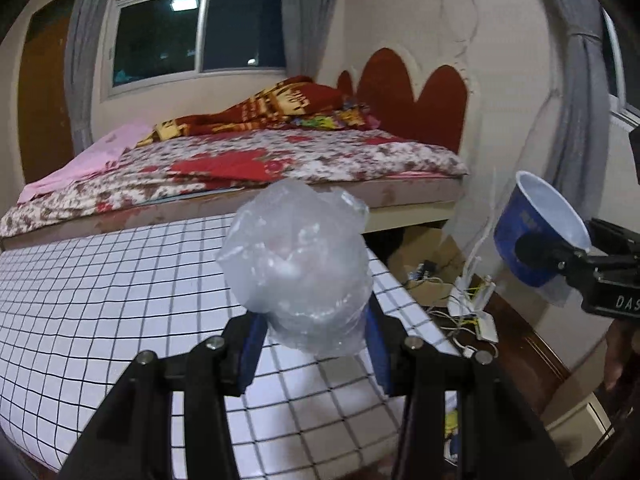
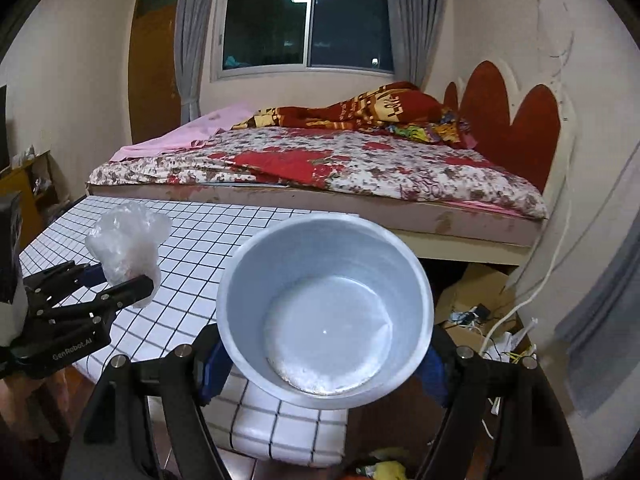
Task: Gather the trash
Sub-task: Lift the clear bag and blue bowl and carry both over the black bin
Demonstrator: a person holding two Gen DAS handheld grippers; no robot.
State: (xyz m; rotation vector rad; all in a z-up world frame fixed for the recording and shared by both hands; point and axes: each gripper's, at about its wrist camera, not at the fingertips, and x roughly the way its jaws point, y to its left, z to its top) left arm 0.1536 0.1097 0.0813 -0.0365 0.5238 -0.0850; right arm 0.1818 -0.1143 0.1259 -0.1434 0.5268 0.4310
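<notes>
1. Left wrist view: one crumpled clear plastic bag (image 1: 298, 268) is clamped between the two blue pads of the left gripper (image 1: 314, 354), above the grid-patterned tabletop (image 1: 100, 304). The same bag (image 2: 126, 250) and left gripper (image 2: 116, 280) appear at the left of the right wrist view.
2. Right wrist view: one paper bowl (image 2: 326, 308), white inside, is held between the two fingers of the right gripper (image 2: 320, 356); its mouth faces the camera and its inside holds nothing but faint residue at the bottom.
3. From the left wrist view the bowl (image 1: 538, 228) shows a blue outer wall and is tilted, with one finger of the right gripper (image 1: 556, 252) across its side, beyond the table's right edge.
4. One table with a white, black-lined cover lies beneath and between the two grippers.
5. One bed (image 2: 320, 168) with a floral cover stands just behind the table; one red patterned blanket (image 2: 372, 110) and one pink cloth (image 2: 192, 136) lie on it.
6. One window (image 2: 308, 16) flanked by two grey curtains sits behind the bed.
7. Cardboard and tangled cables (image 1: 448, 280) lie on the floor to the right of the table.
</notes>
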